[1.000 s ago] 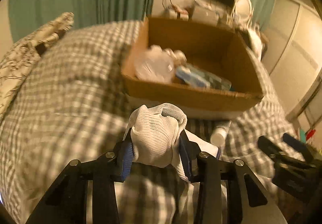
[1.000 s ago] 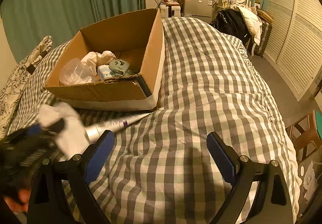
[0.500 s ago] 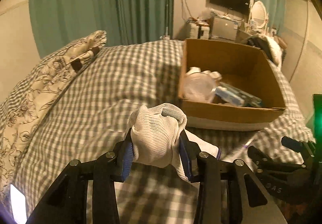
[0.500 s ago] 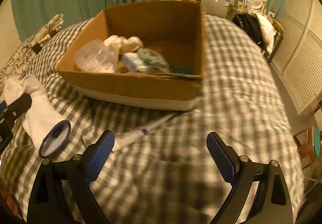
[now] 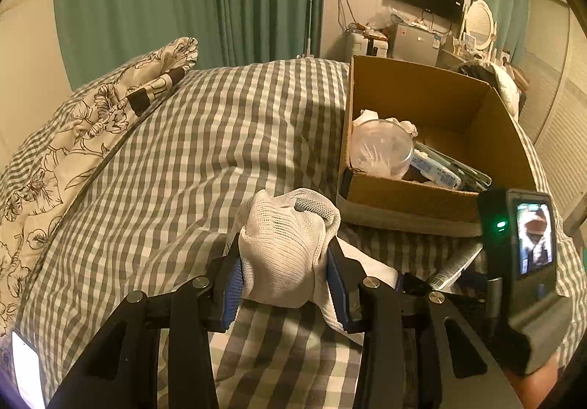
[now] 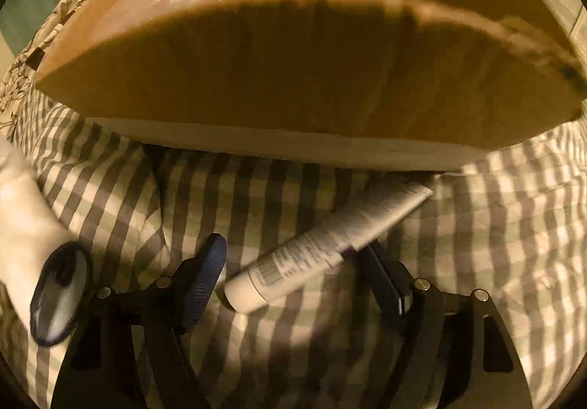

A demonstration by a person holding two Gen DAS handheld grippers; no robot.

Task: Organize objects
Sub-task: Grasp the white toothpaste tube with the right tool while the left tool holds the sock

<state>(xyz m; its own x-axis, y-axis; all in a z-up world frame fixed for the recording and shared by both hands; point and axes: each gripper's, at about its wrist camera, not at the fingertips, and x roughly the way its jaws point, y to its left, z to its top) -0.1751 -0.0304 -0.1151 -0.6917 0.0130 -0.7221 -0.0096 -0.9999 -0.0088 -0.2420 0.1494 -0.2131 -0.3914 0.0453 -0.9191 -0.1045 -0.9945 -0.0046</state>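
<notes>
- Far left in our left wrist view, the floral pillow point(image 5: 84, 122) lies along the bed's edge, with a wide stretch of bare checked bedspread point(image 5: 190, 159) between it and everything else.
- Our left tongs point(image 5: 284, 280) are clamped on a balled-up white sock point(image 5: 286, 247), held over the bedspread just short of the box.
- The cardboard box point(image 5: 411, 194) sits right of the sock, its near wall facing us. Inside, a clear plastic container point(image 5: 381, 148) leans in the near left corner, with other bits beside it.
- In the right wrist view, the box wall point(image 6: 293, 78) fills the top, so there's only a thin strip of bed in front of it.
- A white tube point(image 6: 323, 251) lies diagonally on that strip, cap end nearest us.
- Our right tongs point(image 6: 297, 273) are spread wide around the tube, not touching it as far as we can tell.
</notes>
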